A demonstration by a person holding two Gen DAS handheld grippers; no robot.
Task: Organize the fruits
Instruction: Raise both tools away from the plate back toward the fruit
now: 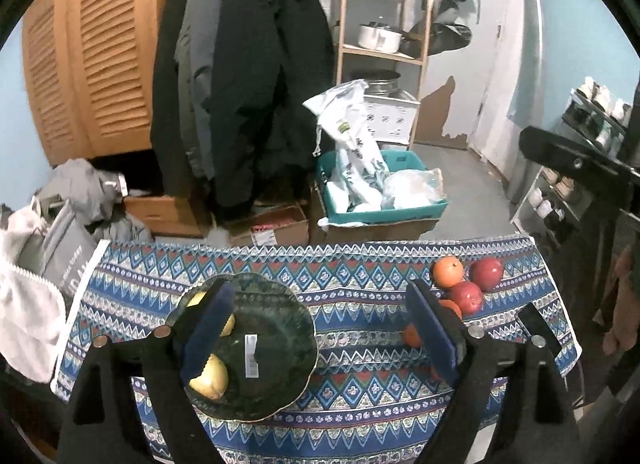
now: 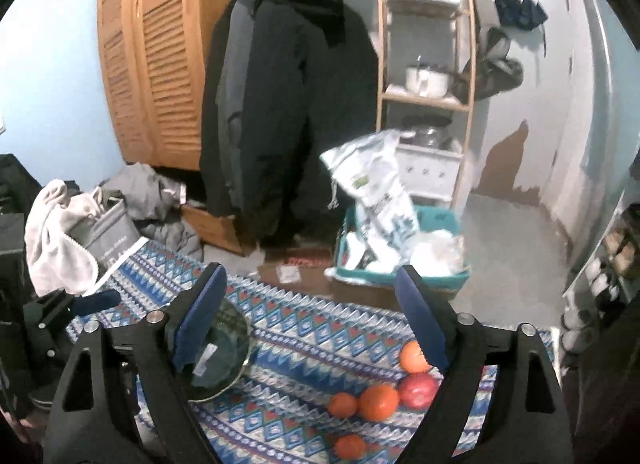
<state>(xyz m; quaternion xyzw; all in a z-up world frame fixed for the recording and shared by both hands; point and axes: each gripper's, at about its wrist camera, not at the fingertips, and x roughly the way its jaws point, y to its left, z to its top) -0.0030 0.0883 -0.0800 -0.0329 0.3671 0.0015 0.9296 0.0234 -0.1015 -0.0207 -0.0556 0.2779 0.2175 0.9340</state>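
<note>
The left gripper [image 1: 320, 328] is spread wide with nothing between its pads, held above the patterned tablecloth [image 1: 352, 288]. Under its left finger lies a dark green plate [image 1: 276, 348] carrying two yellow fruits [image 1: 210, 378]. Beyond and beside its right finger, red apples [image 1: 486, 273] and oranges [image 1: 448, 271] lie clustered on the cloth, clear of the plate.

The right gripper [image 2: 312, 312] is likewise spread wide and empty. Oranges [image 2: 378, 402] and a red apple [image 2: 418, 390] lie below it, toward its right finger; the plate [image 2: 228, 368] lies partly behind its left finger.
</note>
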